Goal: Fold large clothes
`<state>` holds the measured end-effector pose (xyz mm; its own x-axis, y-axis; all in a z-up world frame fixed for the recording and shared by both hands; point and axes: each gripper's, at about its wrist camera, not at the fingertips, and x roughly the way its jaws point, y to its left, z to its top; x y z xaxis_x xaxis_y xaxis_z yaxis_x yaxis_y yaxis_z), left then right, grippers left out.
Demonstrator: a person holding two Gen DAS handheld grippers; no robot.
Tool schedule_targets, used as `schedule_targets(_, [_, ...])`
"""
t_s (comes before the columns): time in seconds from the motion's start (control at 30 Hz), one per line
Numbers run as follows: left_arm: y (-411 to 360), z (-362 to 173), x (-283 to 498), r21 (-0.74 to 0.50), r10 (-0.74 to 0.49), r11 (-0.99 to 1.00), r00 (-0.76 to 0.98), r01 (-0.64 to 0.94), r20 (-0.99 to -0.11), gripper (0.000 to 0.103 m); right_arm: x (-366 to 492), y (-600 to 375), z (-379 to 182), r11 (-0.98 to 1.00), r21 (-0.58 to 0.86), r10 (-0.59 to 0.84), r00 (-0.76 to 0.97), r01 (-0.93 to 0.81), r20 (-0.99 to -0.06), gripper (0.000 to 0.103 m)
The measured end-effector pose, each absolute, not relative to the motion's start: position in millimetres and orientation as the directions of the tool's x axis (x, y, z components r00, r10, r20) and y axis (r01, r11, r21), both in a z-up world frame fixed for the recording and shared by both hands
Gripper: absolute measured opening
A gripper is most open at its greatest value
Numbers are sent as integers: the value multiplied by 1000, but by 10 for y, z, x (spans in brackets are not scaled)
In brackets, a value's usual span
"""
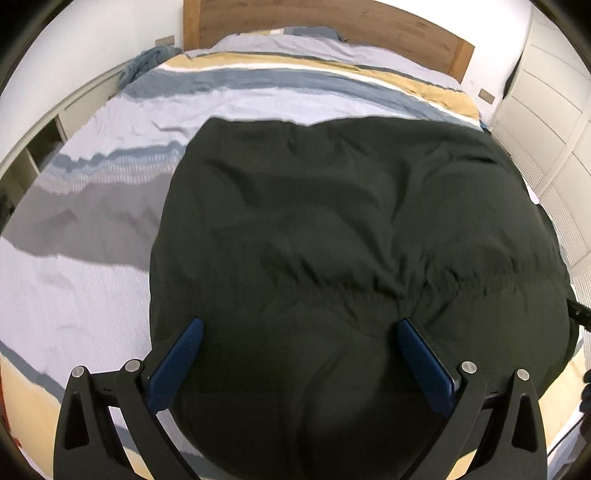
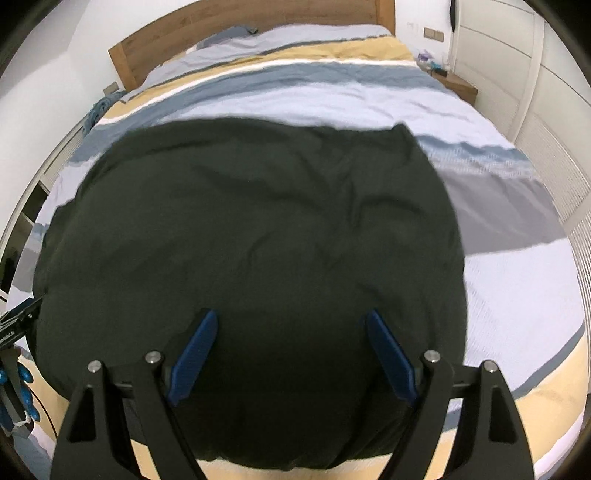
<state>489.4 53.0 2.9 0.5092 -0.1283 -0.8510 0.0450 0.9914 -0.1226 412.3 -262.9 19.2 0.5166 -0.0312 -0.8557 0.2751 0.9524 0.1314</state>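
Bedroom walls and white cupboards ring a wide bed with a wooden headboard and a striped cover in blue, grey, white and yellow. On the cover, toward the near end of the bed, lies a large dark garment, spread fairly flat with soft wrinkles and one gathered ridge running across it.

Neither tool grips anything. The left gripper hovers over the near part of the garment with its jaws spread wide, and the right gripper does the same over its own side, blue pads well apart.

Likely trouble from here:
- The cloth is thick-looking and rumpled, so a pinch may catch only the top layer, or bite into the bed cover beneath and drag it along.
- If the two jaws close at uneven spots on the near hem, the fold would probably come out skewed.
- The gathered ridge could be trapped inside the fold and leave a lump.
- Part of the garment seems to reach the bed's near edge, so a careless tug might slide it off.

At the left edge of the right wrist view a bit of the other tool carries small white lettering, too blurred to read. No other brand or label is legible.
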Motion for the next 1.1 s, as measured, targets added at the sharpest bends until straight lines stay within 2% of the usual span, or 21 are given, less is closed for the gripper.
schedule_targets(0.07, [544, 0, 4853, -133, -132, 991, 502, 33, -855, 102, 4106, -2649, 142, 955, 135, -27, 528, 265, -849, 84])
schedule_targets(0.17, [554, -46, 4813, -127, -117, 992, 497, 15, -860, 102, 4075, -2746, 80, 954, 134, -24, 514, 268, -857, 93])
schedule_targets(0.47, [544, -6, 4686, -91, -81, 996, 494, 4, -866, 102, 3812, -3189, 59, 932, 57, -100, 406, 358, -908, 94])
schedule_targets(0.6, [528, 88, 4556, -89, -83, 996, 490, 10, -868, 102, 3705, -3216, 165, 933, 44, -114, 410, 357, -905, 94])
schedule_targets(0.8, [453, 81, 4405, -130, -121, 991, 469, 14, -875, 102, 3674, -2913, 334, 957, 105, -40, 478, 272, -878, 94])
schedule_targets(1.0, [466, 3, 4437, -154, -140, 988, 404, -3, -904, 102, 3814, -2534, 134, 974, 116, 20, 433, 196, -901, 94])
schedule_targets(1.1, [524, 19, 4443, -168, -153, 986, 390, -5, -908, 102, 3798, -2587, 89, 969, 131, 29, 429, 211, -903, 94])
